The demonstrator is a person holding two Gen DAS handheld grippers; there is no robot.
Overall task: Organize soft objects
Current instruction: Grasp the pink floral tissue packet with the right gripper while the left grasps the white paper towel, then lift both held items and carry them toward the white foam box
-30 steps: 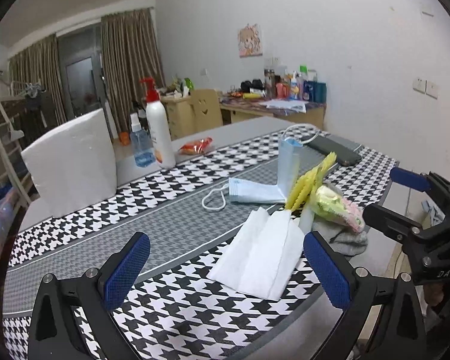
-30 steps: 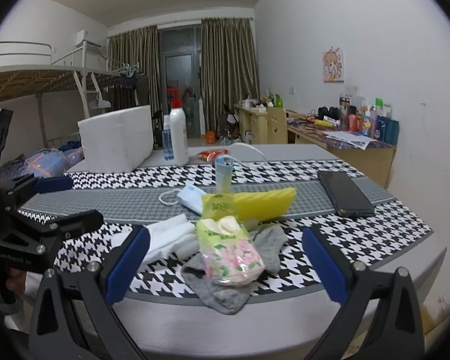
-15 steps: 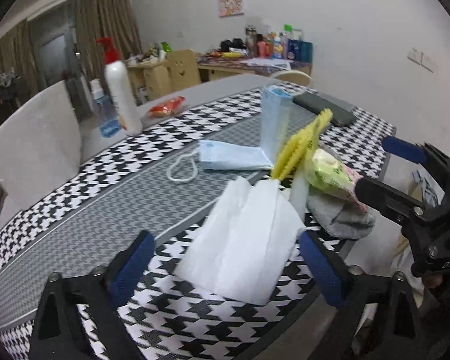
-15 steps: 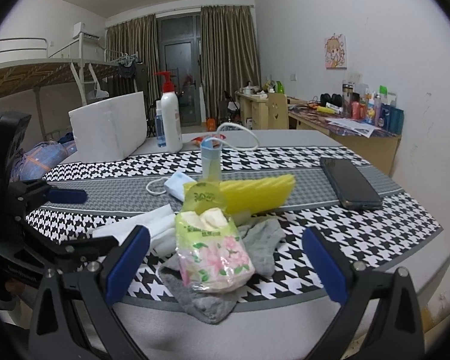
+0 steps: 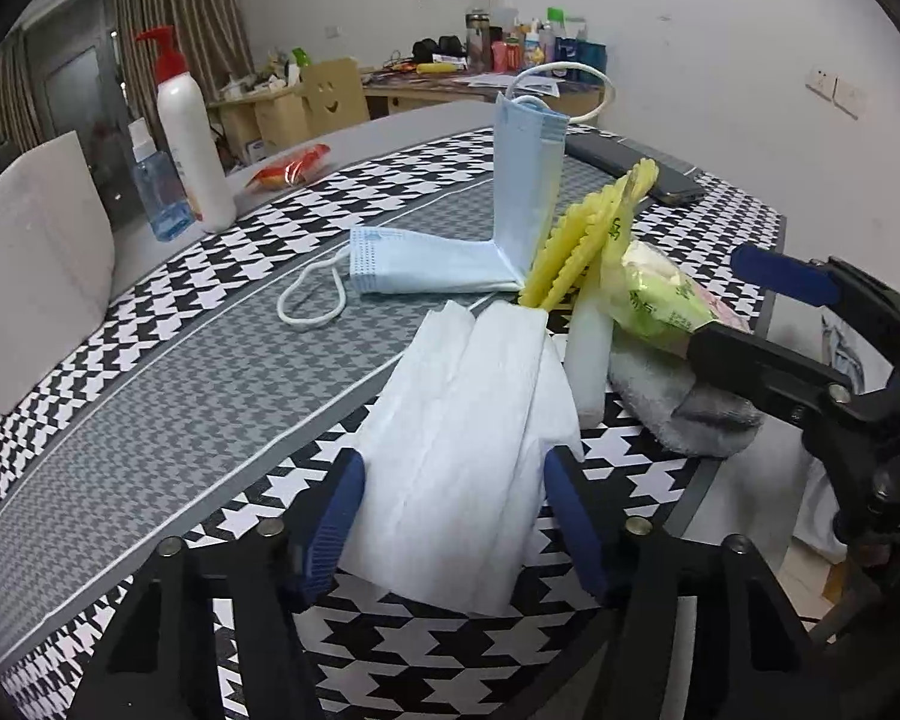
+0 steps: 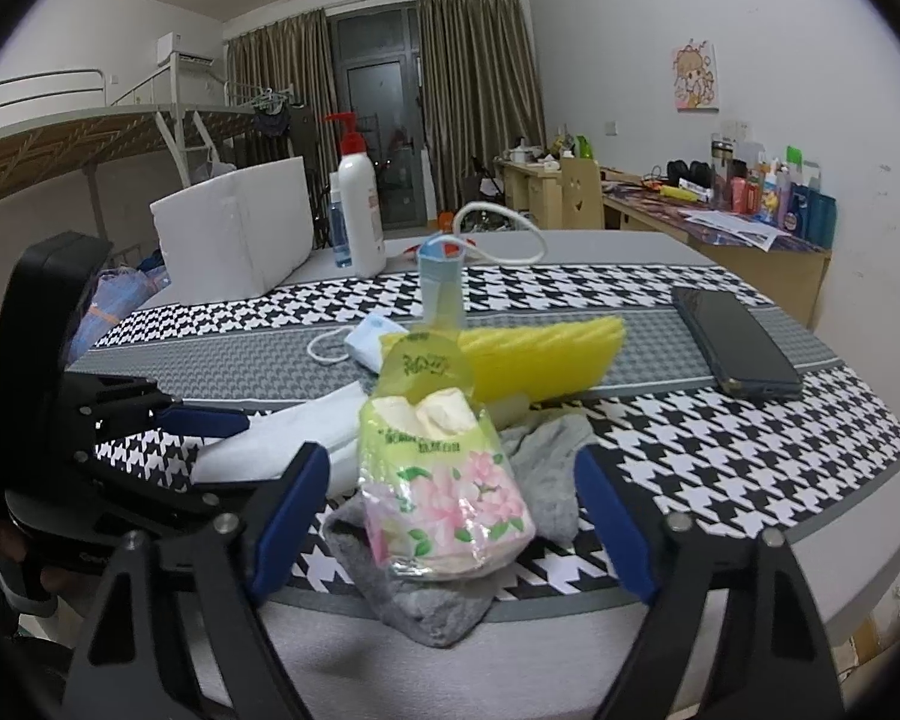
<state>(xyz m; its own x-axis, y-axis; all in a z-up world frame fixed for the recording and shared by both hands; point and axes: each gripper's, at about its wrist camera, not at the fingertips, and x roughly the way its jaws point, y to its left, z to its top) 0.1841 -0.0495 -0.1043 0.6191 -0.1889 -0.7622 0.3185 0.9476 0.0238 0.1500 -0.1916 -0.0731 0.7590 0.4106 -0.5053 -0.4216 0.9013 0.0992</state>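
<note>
white folded tissue paper (image 5: 468, 438), soft and creased, lies on the houndstooth table runner (image 5: 168, 360) between the left gripper (image 5: 453, 510) pads; the jaws have just been closing, seemingly not yet pinching. the right gripper (image 6: 450, 516), also just narrowing, straddles a crinkly floral tissue pack (image 6: 444, 480) with unreadable green print, atop a grey sock (image 6: 432, 606).

— What stands near the white foam block (image 6: 243, 234)?

— A white pump bottle (image 6: 360, 213) with a red top, just right of it, and a small blue bottle (image 5: 159, 189) beside that.

— Anything else?

— A dark phone (image 6: 735, 345) lies flat well to the right of the block, and a red snack packet (image 5: 288, 167) lies past the pump bottle.
</note>
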